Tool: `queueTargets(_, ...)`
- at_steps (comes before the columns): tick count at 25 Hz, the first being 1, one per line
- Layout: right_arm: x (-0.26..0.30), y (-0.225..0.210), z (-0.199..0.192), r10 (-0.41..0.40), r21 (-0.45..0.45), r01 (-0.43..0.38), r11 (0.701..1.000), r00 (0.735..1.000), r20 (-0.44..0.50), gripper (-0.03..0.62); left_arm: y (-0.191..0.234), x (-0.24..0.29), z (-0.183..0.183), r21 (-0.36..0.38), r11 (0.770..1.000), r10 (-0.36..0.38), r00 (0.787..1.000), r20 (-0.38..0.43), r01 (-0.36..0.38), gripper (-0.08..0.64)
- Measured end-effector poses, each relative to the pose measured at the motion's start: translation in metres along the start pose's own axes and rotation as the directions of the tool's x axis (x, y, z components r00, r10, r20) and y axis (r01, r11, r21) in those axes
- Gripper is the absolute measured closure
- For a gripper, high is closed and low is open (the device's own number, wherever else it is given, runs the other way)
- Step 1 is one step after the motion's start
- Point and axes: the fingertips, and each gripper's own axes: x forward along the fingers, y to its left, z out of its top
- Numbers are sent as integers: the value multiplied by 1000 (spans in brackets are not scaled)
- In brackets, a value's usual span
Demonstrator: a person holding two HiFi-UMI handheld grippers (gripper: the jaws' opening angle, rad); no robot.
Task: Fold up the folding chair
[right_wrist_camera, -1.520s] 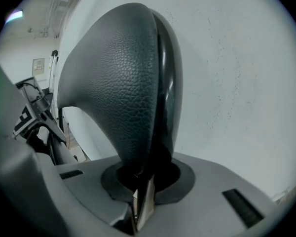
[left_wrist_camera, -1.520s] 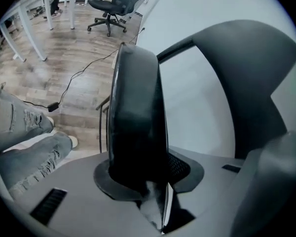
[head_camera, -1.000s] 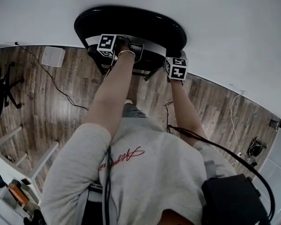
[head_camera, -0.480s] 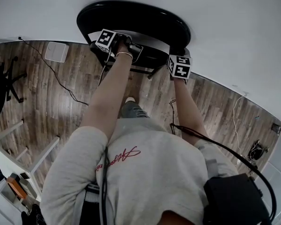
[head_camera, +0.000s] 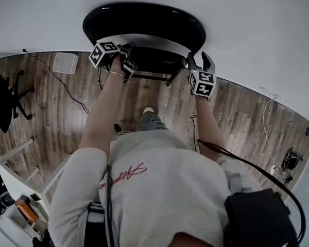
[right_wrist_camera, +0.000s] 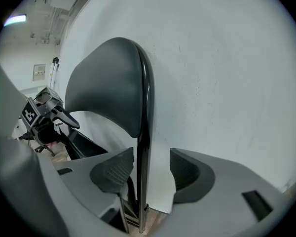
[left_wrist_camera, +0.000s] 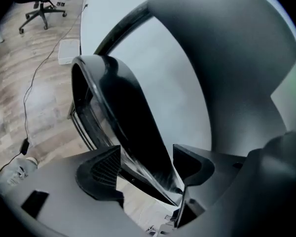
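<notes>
The black folding chair (head_camera: 144, 23) stands against the white wall, its seat (head_camera: 155, 59) tipped up toward the backrest. My left gripper (head_camera: 127, 62) is at the seat's left edge. In the left gripper view the seat's edge (left_wrist_camera: 130, 117) runs between the left gripper's (left_wrist_camera: 145, 167) opening jaws, and the pads do not press on it. My right gripper (head_camera: 201, 62) is at the chair's right side. Its jaws are opening too. The black frame tube (right_wrist_camera: 143, 132) stands between the right gripper's (right_wrist_camera: 148, 174) pads with a gap on the right.
A white wall (head_camera: 257, 30) is right behind the chair. On the wooden floor lie a white box (head_camera: 65, 62) and cables (head_camera: 56, 81). An office chair (head_camera: 2, 99) stands at far left, a white rack (head_camera: 20, 158) at lower left. The person's foot (head_camera: 148, 109) is below the seat.
Both grippers' jaws have opened and let go of the chair. The left gripper rolled and shifted left along the seat; the right one drew back a little from the frame.
</notes>
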Motion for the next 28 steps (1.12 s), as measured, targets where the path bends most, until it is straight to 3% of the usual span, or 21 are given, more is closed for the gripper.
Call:
queueTargets(3, -30, -1, 1, -25, 4, 25, 1000, 999, 31, 376, 14, -27, -2, 58, 998, -38, 999, -1, 38, 230)
queueTargets(6, -62, 11, 7, -20, -18, 21, 1000, 998, 57, 377, 28, -67, -9, 176, 982, -71, 997, 42, 63, 230)
queueTargets(8, -81, 31, 19, 29, -35, -26, 999, 995, 98, 377, 26, -95, -18, 302, 950, -111, 991, 80, 82, 240)
queueTargets(9, -92, 45, 27, 69, -33, -66, 997, 988, 138, 379, 24, -109, -26, 372, 924, -131, 987, 97, 86, 287)
queueTargets(11, -120, 78, 48, 148, -27, -146, 989, 957, 251, 477, 15, -136, -44, 511, 856, -170, 977, 130, 81, 443)
queueTargets(12, -135, 96, 59, 178, -41, -174, 984, 937, 302, 531, 8, -150, -52, 582, 810, -194, 970, 145, 75, 467)
queueTargets(14, -165, 131, 76, 218, -78, -203, 976, 904, 368, 541, -7, -180, -67, 714, 698, -256, 950, 179, 54, 487)
queueTargets(16, -194, 162, 85, 233, -82, -219, 972, 882, 409, 549, -17, -212, -83, 807, 589, -342, 916, 209, 36, 508)
queueTargets(20, -267, 222, 83, 238, -119, -207, 971, 852, 467, 572, -10, -285, -125, 918, 395, -497, 845, 200, 15, 541)
queueTargets(22, -304, 253, 75, 233, -143, -187, 972, 845, 480, 575, 5, -320, -148, 943, 330, -557, 815, 162, 38, 543)
queueTargets(24, -336, 281, 60, 214, -152, -160, 975, 853, 477, 577, 26, -352, -171, 956, 282, -598, 794, 113, 77, 543)
queueTargets(26, -363, 303, 44, 192, -139, -144, 980, 864, 464, 577, 46, -380, -193, 964, 243, -618, 784, 66, 111, 543)
queueTargets(28, -388, 320, 30, 186, -136, -139, 981, 874, 448, 577, 63, -403, -212, 966, 220, -626, 779, 32, 138, 543)
